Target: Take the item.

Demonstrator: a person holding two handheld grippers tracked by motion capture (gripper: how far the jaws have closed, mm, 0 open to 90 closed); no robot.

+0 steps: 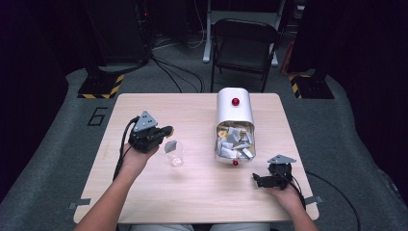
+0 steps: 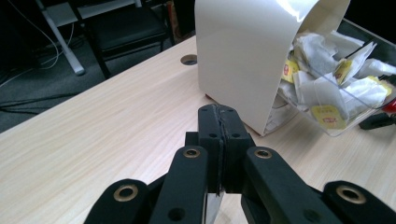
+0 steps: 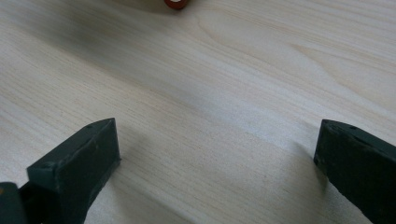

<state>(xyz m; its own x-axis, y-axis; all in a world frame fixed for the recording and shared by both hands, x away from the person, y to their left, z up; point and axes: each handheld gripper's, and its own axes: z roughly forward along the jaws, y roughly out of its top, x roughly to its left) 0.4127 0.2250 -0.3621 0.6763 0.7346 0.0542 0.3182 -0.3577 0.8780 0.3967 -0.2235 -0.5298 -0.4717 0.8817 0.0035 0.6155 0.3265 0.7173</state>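
Note:
My left gripper (image 1: 167, 130) hovers over the left half of the table, jaws pressed together (image 2: 219, 114). A grey tea bag (image 1: 170, 146) hangs just below its tip, at the mouth of a clear glass cup (image 1: 176, 158); a pale sliver of the bag (image 2: 212, 207) shows under the jaws. A white roll-top box (image 1: 234, 109) stands open at table centre, its clear tray holding several tea bags (image 1: 235, 142) with yellow tags (image 2: 329, 116). My right gripper (image 1: 258, 180) rests low near the front right, jaws wide apart (image 3: 215, 158), nothing between them.
The wooden table (image 1: 192, 187) has bare surface in front of and left of the cup. A red knob (image 1: 235, 162) at the tray's front sits just beyond the right gripper (image 3: 176, 3). A black folding chair (image 1: 243, 45) stands behind the table.

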